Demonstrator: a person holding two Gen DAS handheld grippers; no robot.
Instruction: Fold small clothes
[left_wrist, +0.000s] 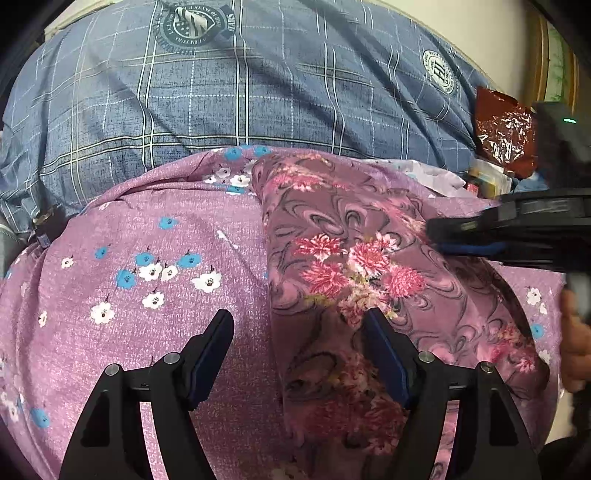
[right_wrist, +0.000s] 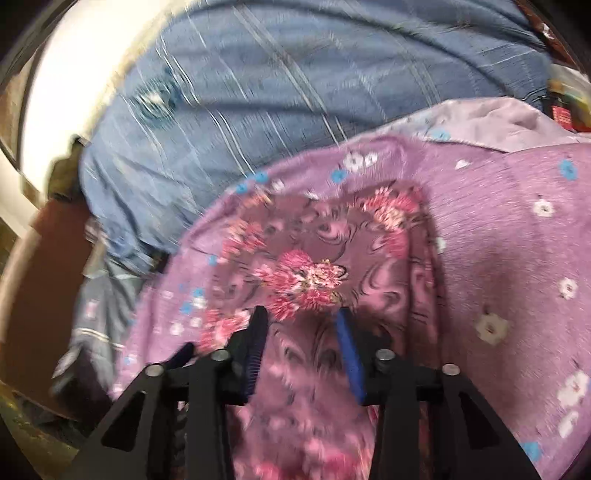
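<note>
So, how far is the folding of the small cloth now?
Already done: the dark floral cloth lies as a narrow strip on the lilac sheet. In hand: nothing; left gripper and right gripper stand open above it. Left: further folds, probably.

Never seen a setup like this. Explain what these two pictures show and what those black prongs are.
The black prongs are two-finger grippers, one in each of a person's hands, each carrying a camera looking along its fingers. One picture comes from the left gripper, the other, blurred, from the right gripper. Both are open and hold nothing. Beneath them a dark pink floral garment lies on a lilac cloth with small flowers, which rests on a blue plaid sheet.
</note>
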